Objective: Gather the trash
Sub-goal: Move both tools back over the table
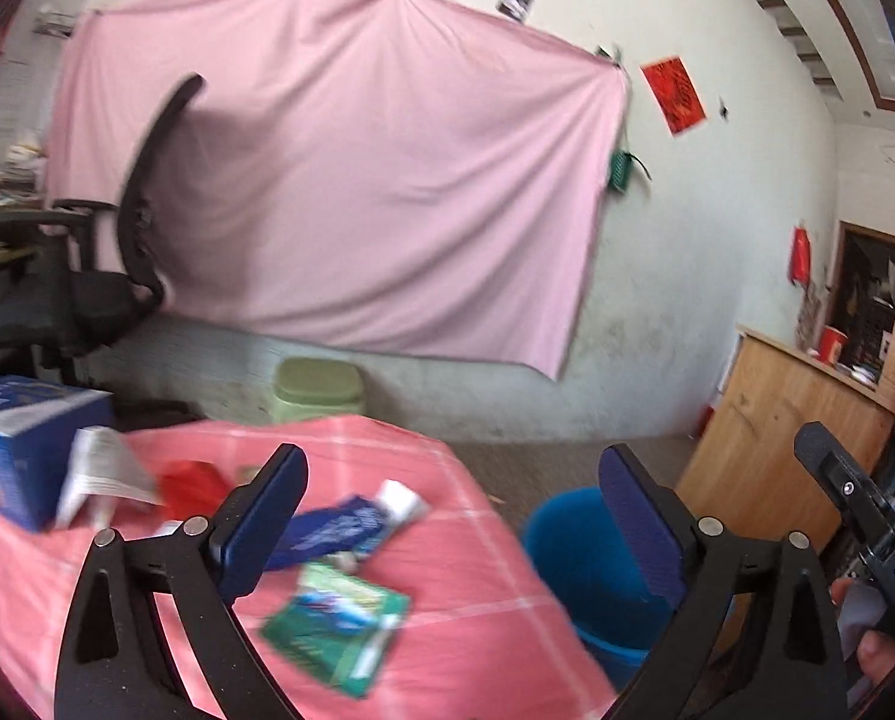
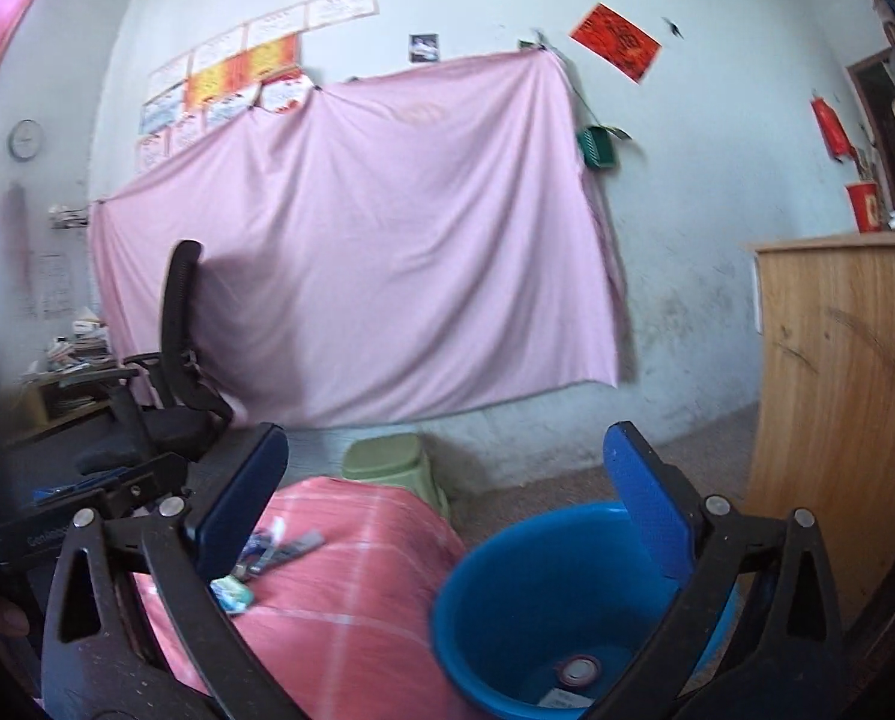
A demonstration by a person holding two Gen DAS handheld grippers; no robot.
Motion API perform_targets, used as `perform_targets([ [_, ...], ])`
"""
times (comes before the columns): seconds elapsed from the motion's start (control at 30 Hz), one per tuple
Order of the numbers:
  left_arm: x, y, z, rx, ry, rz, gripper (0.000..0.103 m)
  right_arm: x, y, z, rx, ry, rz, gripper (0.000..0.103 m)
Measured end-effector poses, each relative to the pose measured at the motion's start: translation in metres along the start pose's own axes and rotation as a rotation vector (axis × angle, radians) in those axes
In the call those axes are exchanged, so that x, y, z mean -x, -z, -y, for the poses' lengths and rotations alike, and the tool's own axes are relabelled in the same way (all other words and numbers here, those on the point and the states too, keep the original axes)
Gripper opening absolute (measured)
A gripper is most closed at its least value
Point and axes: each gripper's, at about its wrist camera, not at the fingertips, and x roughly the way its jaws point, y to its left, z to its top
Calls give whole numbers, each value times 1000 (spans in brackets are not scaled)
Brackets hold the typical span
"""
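Both grippers gape wide and hold nothing: the left gripper (image 1: 453,516) hangs over the pink-clothed table (image 1: 465,576), the right gripper (image 2: 447,492) above the blue bucket (image 2: 507,594). Green wrapper (image 1: 339,630) and blue wrapper (image 1: 333,531) lie on the cloth beside a blue box (image 1: 21,432).

I see a table (image 1: 459,564) under a pink checked cloth. On it, at my far left, sits a blue box (image 1: 21,438), with a white paper (image 1: 102,471) leaning against it and a red wrapper (image 1: 192,483) just beside that. Nearer the middle lies a blue tube (image 1: 351,528), and close to it a green packet (image 1: 336,624). Beside the table, on the floor (image 1: 507,462), stand a blue bucket (image 2: 543,594) and a green stool (image 2: 390,462).
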Motion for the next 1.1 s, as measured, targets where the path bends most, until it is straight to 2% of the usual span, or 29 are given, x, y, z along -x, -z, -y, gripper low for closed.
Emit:
perform_targets([
  [0.1,27,0,-20,10,-43,39,100,3,-1,-17,3,-32,20,103],
  [0.33,72,2,-53,-2,-157,103,101,4,3,-59,27,-107,39,103],
  [0.57,102,19,-88,-42,-241,122,101,-4,18,-96,86,-177,-8,103],
  [0.7,106,31,-105,-60,-268,102,101,-10,35,-121,133,-209,-63,103],
  [0.87,99,45,-130,-63,-281,35,101,-28,52,-145,200,-234,-157,103],
  [1.1,81,56,-157,-58,-297,-78,101,-75,79,-170,317,-251,-417,103],
])
